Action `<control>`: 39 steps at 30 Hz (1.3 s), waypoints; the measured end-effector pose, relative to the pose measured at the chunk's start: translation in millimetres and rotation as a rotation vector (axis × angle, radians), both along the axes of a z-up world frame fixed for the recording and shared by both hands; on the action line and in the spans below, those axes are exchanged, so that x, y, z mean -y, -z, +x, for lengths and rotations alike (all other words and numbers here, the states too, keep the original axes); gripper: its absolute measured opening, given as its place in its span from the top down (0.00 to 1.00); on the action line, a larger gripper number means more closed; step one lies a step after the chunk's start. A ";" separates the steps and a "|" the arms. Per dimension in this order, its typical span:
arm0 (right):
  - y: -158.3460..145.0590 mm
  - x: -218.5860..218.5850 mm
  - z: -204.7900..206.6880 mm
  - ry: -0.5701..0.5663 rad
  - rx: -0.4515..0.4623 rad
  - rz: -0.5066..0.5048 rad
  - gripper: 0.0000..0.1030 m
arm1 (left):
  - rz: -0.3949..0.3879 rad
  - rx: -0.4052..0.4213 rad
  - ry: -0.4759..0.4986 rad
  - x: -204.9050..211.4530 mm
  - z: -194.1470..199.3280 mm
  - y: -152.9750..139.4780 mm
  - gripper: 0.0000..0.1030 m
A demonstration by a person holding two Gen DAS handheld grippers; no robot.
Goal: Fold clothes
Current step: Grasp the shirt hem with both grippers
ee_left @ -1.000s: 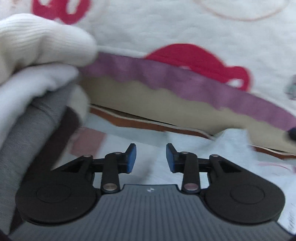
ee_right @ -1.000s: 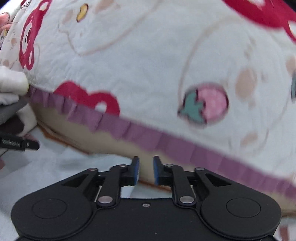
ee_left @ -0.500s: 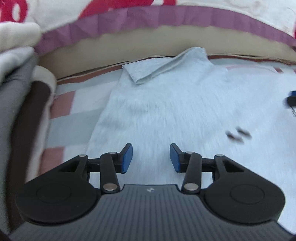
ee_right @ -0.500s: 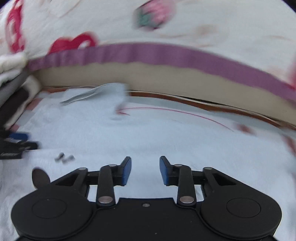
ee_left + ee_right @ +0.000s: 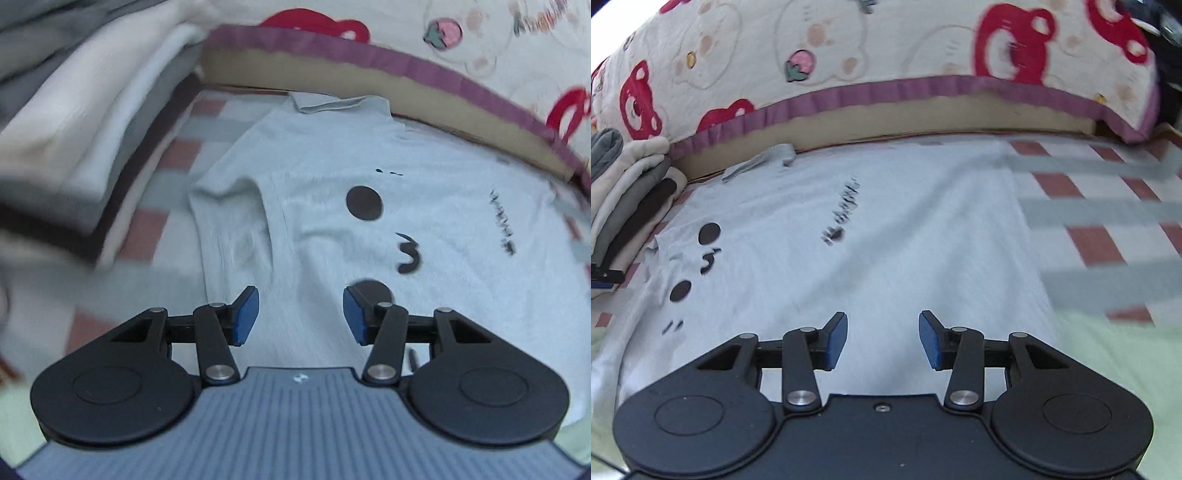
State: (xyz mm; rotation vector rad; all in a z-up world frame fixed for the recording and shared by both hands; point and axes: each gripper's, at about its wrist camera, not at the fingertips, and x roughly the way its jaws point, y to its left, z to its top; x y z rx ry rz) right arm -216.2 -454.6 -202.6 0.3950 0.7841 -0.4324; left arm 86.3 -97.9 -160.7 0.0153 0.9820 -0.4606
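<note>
Left wrist view
Left gripper point(image 5: 301, 314): black two-finger tool with blue pads; jaws stand apart and have just been opening, nothing pinched between them, only cloth seen below the gap
Pale grey-blue T-shirt point(image 5: 325, 236): lies spread on the checked bedsheet point(image 5: 173, 155) of red-brown, grey and white squares; short sleeve point(image 5: 229, 221) out to the left, hem or neck edge folded over at the far end
Print on the shirt: two dark round dots point(image 5: 364, 203) with a curly mark between them, a line of dark lettering to the right
Stack of folded clothes point(image 5: 96, 122): cream, grey and dark brown layers, left of the shirt, blurred
Cream quilt with red bears and purple frill point(image 5: 480, 62): runs along the far edge, just past the shirt

Right wrist view
Right gripper point(image 5: 882, 339): same black tool, blue pads; jaws apart and have just been opening, holding nothing, over the shirt's near part
T-shirt point(image 5: 905, 229): flat, its right edge straight against the checked sheet point(image 5: 1089, 206)
Folded stack point(image 5: 631, 192): far left, beside the shirt
Quilt point(image 5: 849, 48): across the back
Pale green cover point(image 5: 1115, 354): near right
</note>
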 end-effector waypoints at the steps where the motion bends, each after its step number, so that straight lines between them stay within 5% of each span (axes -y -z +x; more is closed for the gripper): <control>1: 2.1 2.8 -13.3 0.014 -0.011 0.009 0.50 | -0.017 -0.022 -0.019 -6.4 -10.4 1.9 0.51; 6: 23.2 28.3 -69.6 0.075 -0.055 0.093 0.50 | -0.016 -0.114 -0.048 -16.6 -53.8 6.9 0.50; 10: 40.9 46.0 -81.5 0.146 0.031 0.278 0.50 | -0.042 -0.183 0.002 -15.2 -71.3 7.4 0.49; 15: 69.0 42.9 -61.0 0.108 0.150 0.525 0.48 | -0.024 -0.248 0.038 -14.8 -89.7 17.5 0.45; 18: 79.9 25.4 -42.2 -0.057 0.182 0.610 0.49 | 0.007 -0.284 0.004 -18.8 -92.2 29.4 0.42; 23: 90.5 -0.5 -36.6 -0.071 0.174 0.567 0.52 | -0.014 -0.302 -0.002 -15.2 -87.2 33.5 0.41; 25: 88.9 -2.4 -37.6 -0.018 0.210 0.502 0.86 | 0.000 -0.294 0.007 -7.0 -85.3 33.9 0.41; 26: 83.9 -4.6 -37.0 -0.008 0.227 0.452 0.88 | 0.006 -0.281 0.022 -2.1 -85.7 33.9 0.42; 28: 72.7 -5.1 -30.3 -0.011 0.266 0.374 0.89 | 0.017 -0.251 0.060 8.1 -87.4 34.1 0.57; 29: 67.3 -3.8 -24.3 -0.023 0.276 0.343 0.90 | 0.047 -0.216 0.098 15.5 -86.9 33.1 0.84; 32: 53.9 4.8 -1.3 -0.048 0.293 0.267 0.92 | 0.149 -0.095 0.196 38.0 -81.0 26.6 0.87; 34: 48.1 15.5 20.5 -0.051 0.290 0.234 0.92 | 0.146 -0.017 0.190 48.5 -66.4 13.4 0.88; 38: 56.6 38.9 78.6 -0.020 0.152 0.133 0.91 | 0.128 0.111 0.140 70.6 -24.1 4.6 0.88; 39: 61.3 44.9 91.0 0.001 0.108 0.089 0.81 | 0.128 0.102 0.110 74.1 -12.0 8.4 0.88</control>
